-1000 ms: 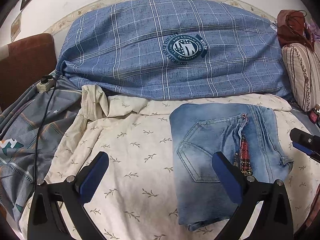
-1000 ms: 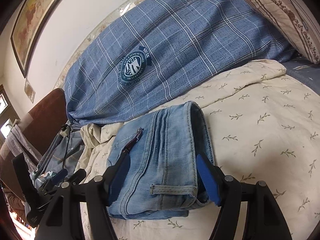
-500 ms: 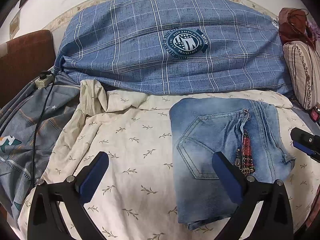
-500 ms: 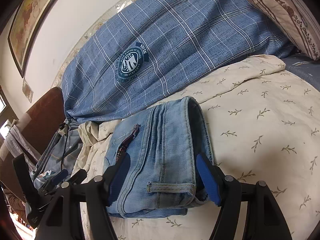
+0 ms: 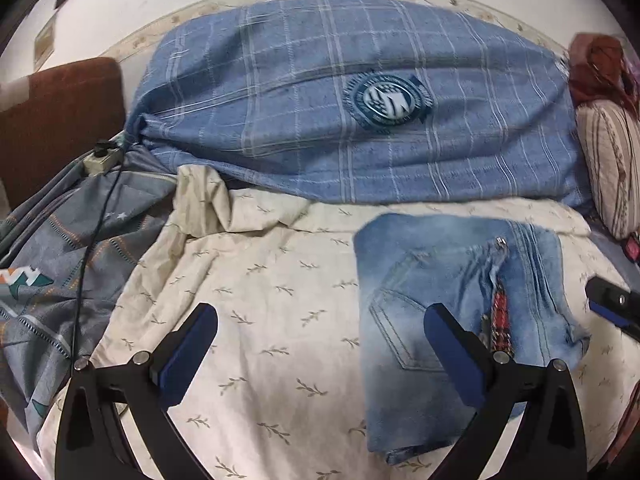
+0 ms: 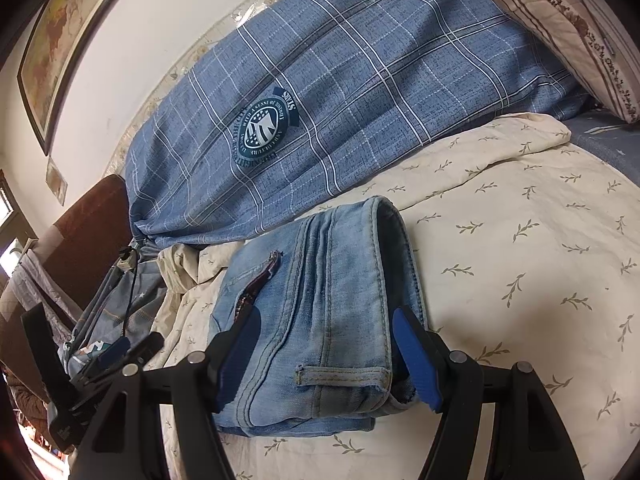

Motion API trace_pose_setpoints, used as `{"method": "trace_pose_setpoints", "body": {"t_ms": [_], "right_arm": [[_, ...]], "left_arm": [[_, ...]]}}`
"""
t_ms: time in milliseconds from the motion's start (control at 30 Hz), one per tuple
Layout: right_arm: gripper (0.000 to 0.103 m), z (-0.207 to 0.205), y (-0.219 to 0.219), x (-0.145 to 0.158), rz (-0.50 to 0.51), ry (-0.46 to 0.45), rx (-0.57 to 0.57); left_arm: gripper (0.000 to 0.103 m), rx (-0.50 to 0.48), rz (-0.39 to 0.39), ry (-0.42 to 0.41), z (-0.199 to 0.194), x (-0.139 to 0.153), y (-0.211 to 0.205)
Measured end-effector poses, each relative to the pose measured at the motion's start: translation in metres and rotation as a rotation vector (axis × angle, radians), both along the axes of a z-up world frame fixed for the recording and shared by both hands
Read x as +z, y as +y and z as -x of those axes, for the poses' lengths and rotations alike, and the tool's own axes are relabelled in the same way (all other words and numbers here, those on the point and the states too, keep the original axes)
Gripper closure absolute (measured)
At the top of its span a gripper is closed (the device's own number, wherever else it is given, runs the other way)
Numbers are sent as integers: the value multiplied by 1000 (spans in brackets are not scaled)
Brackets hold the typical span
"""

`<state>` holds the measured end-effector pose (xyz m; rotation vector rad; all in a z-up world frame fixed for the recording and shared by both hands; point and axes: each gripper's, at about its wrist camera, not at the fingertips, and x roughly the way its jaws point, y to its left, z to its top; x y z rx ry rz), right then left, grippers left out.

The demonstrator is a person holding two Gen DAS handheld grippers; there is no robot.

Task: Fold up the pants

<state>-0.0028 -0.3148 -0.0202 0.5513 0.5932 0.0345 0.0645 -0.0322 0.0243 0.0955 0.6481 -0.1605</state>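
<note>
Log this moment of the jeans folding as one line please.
stage: jeans folded, lying on cream sheet | left gripper: open, empty | right gripper: open, straddling jeans

Left wrist view low over bed, right wrist view nearer, both sharing jeans (image 5: 460, 312)

Left wrist view blurred throughout; lettering on the round emblem (image 5: 387, 101) of the blue plaid cover (image 5: 320, 120) unreadable there. Near edge of the folded jeans (image 5: 440, 320) masked by the left gripper (image 5: 320, 328) finger (image 5: 456, 352). Right gripper (image 5: 612, 304) cut off by the right edge, only a finger tip in frame. Striped pillow (image 5: 612, 168) and red-brown bundle (image 5: 600, 64) clipped at the same edge.

Right wrist view: near end of jeans (image 6: 320, 320) concealed behind the right gripper (image 6: 328, 344) fingers; contact between pads and denim not determinable. Framed picture (image 6: 68, 40) cropped at the upper left, content indistinct. Left gripper (image 6: 120, 354) partly out of frame at left.
</note>
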Motion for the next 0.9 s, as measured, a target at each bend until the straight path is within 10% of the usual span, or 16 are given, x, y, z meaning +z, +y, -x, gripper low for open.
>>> {"method": "trace_pose_setpoints", "body": {"t_ms": [900], "right_arm": [[31, -10, 69, 15, 166, -94, 135]], "left_arm": [[0, 231, 117, -115, -3, 33, 84]]}}
